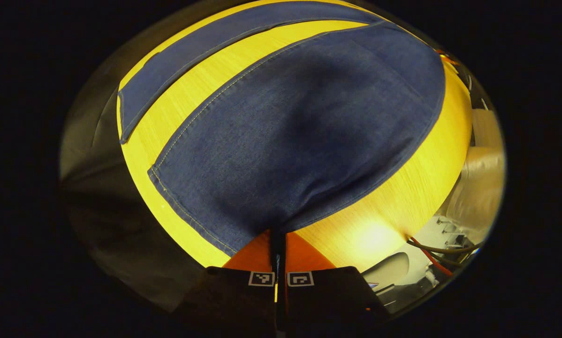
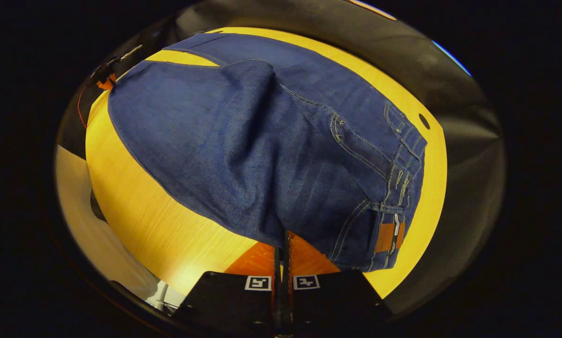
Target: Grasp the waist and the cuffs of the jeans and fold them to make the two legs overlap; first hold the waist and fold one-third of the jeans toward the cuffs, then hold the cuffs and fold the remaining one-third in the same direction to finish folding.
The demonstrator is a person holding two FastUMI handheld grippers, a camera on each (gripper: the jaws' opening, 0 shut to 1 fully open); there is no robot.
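Jeans [image 1: 299,136] pinched in both hand-held grippers' closed fingers.

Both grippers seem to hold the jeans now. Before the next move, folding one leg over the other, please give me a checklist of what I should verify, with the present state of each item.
1. Left gripper shut on the jeans near the cuff end: ok, fingers together with denim between them.
2. Right gripper shut on the denim near the waist: ok.
3. Legs not yet overlapped: ok, the far leg lies apart, table showing between.
4. Gripped leg free of wrinkles: not ok, a ridge rises in it.
5. Both layers caught in each grip: cannot tell.
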